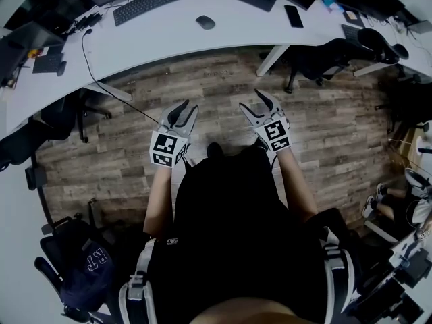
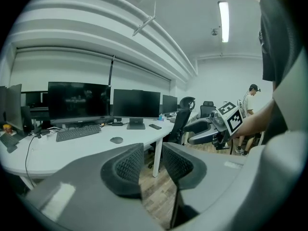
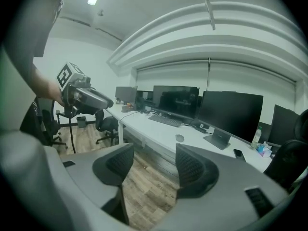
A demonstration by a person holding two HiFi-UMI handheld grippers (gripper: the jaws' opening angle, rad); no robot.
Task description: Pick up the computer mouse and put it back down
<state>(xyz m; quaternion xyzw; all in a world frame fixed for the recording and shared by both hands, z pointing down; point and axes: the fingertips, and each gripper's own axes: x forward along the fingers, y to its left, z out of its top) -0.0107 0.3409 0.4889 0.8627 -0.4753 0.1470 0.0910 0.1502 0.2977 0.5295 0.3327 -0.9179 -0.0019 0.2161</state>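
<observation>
Wood-plank floor (image 1: 223,79) lies under both tools, well short of the desk. Left tool (image 1: 187,108): jaws partly apart, nothing between them. Right tool (image 1: 255,102): jaws wider apart, also empty. Computer mouse (image 1: 205,22) sits on the white tabletop (image 1: 169,36), far ahead and between the two tools, slightly nearer the left one. Its long axis is too small to read.

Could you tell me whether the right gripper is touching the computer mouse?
Apart. The head view shows the mouse on the desk and the right gripper, open, over the floor, well short of it.
</observation>
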